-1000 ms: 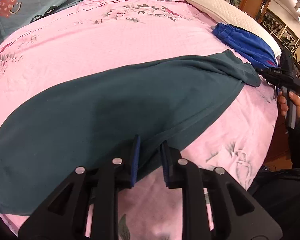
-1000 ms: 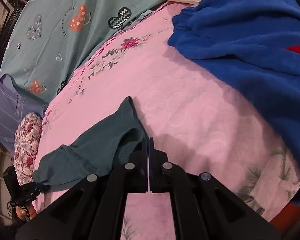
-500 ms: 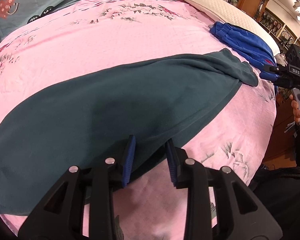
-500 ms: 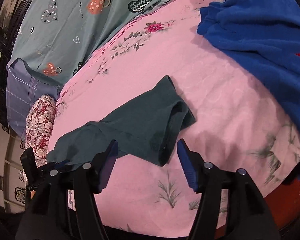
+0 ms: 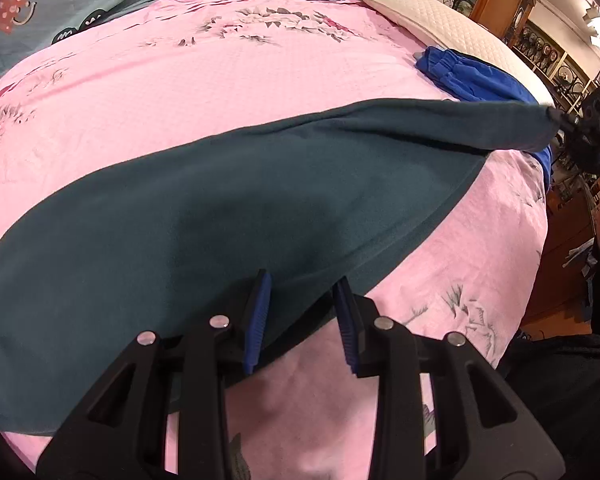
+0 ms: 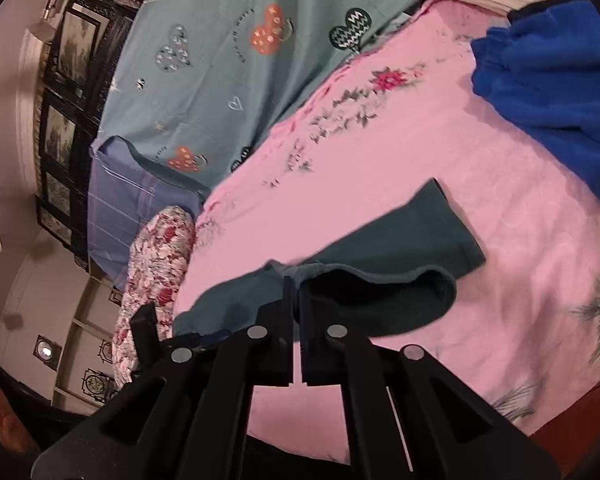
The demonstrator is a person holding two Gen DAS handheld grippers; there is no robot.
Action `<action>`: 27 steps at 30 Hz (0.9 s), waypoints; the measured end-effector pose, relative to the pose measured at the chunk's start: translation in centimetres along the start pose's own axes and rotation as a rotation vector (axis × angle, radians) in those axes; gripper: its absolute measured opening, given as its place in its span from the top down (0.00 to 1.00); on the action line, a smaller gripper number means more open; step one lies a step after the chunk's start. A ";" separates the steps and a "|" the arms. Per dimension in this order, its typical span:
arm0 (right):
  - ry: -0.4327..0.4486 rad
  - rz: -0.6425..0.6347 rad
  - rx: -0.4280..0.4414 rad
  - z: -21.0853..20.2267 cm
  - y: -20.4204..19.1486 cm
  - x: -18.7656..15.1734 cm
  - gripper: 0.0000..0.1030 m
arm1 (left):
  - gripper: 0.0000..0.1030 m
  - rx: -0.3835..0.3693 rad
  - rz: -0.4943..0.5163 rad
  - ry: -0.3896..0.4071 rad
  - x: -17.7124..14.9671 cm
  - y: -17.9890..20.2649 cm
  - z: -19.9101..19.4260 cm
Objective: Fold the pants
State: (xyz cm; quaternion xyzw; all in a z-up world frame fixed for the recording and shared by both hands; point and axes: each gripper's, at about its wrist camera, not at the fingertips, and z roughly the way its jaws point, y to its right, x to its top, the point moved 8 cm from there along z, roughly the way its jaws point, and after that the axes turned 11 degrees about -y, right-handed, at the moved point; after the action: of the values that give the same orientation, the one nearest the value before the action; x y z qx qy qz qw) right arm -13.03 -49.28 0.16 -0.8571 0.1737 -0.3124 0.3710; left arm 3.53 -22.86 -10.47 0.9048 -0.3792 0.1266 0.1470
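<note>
Pink bed (image 5: pixel 228 92) carries dark pants (image 5: pixel 220 216) lengthwise between grippers: right gripper (image 6: pixel 296 300) pinches a cuff, left gripper (image 5: pixel 300 300) is opening astride the near hem.

Black left gripper (image 5: pixel 302 312), blue pads (image 5: pixel 256 320), silver screws.

Pants (image 5: pixel 228 200): dark teal, plain. Bed sheet (image 5: pixel 220 92): pink with grey-green and red floral print. Quilt (image 6: pixel 236 48): grey-green with orange, dark and white hearts. Second garment (image 6: pixel 552 80): bright blue. Pillow (image 5: pixel 440 20): cream, quilted diamond pattern. Floral cushion (image 6: pixel 156 256): white with red roses. Left tool (image 5: pixel 300 312): black, blue pads.
</note>
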 end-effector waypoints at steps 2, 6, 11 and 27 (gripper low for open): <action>0.016 0.011 0.013 -0.5 -1.4 1.5 0.98 | 0.68 -0.001 0.001 0.002 0.0 0.0 -0.1; 0.014 0.107 -0.112 0.4 0.5 5.9 0.98 | 0.68 0.005 0.010 -0.001 -0.3 0.0 -0.1; -0.128 0.242 -0.329 5.9 10.2 9.2 0.93 | 0.68 0.010 0.005 -0.014 -0.4 -0.4 -0.2; -0.194 -0.109 -0.644 6.1 10.0 3.0 0.89 | 0.83 0.042 -0.002 0.011 -0.4 -0.3 -0.2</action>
State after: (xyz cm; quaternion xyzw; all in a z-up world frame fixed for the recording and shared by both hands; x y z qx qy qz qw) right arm -7.37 -54.34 -9.29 -0.9640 0.1811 -0.1780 0.0789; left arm 3.50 -22.34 -10.51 0.9072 -0.3749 0.1394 0.1301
